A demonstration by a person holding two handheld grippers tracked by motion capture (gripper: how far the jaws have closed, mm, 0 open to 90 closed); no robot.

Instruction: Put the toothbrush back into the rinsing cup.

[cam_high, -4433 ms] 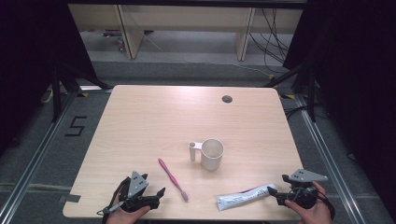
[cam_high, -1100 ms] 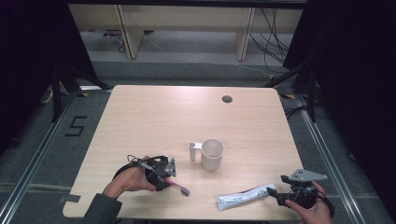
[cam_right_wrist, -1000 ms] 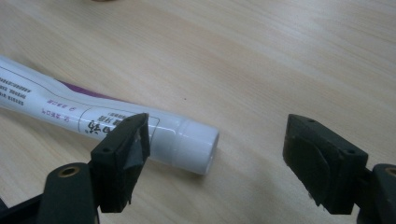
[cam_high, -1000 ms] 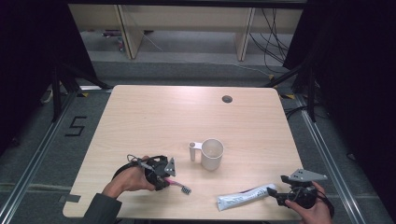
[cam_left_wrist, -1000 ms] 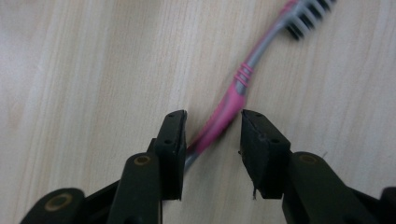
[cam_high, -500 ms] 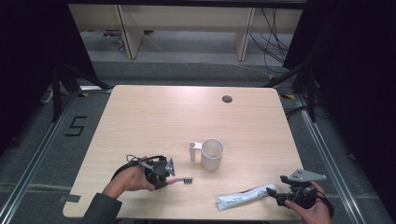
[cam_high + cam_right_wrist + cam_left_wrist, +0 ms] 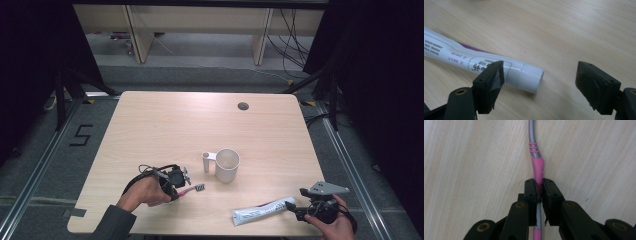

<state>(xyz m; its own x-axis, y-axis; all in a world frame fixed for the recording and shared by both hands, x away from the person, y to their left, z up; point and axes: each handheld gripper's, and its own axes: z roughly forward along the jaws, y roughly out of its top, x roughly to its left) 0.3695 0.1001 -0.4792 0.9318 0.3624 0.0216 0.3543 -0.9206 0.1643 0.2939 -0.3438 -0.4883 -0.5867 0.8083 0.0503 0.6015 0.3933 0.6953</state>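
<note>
With the toothbrush (image 7: 537,167) pinched at its pink grip in my left tongs (image 7: 539,188), its long axis runs straight out ahead of the jaws, the grey neck carrying on away from me in the left gripper view. From the high view the toothbrush (image 7: 192,189) pokes out of the left tongs (image 7: 176,179) toward my right, bristle head leading, and that head points roughly at the base of the white mug (image 7: 226,165), which stands upright just beyond and to the right of it, handle turned toward my left hand (image 7: 142,192). Whether the brush is clear of the desk (image 7: 165,125) or only skimming it I can't quite tell from this height. If the mug is where the brush belongs, my left side is plainly the nearer, and the brush would need tipping upright before it goes over the rim. Farther right, the toothpaste tube (image 7: 474,62) lies flat along the near edge, cap end toward my right tongs (image 7: 540,82), whose jaws stand wide apart and hold nothing; the near jaw overlaps the tube in that view, the cap lying in the gap. From above, the tube (image 7: 260,212) sits just left of the right tongs (image 7: 300,210).
</note>
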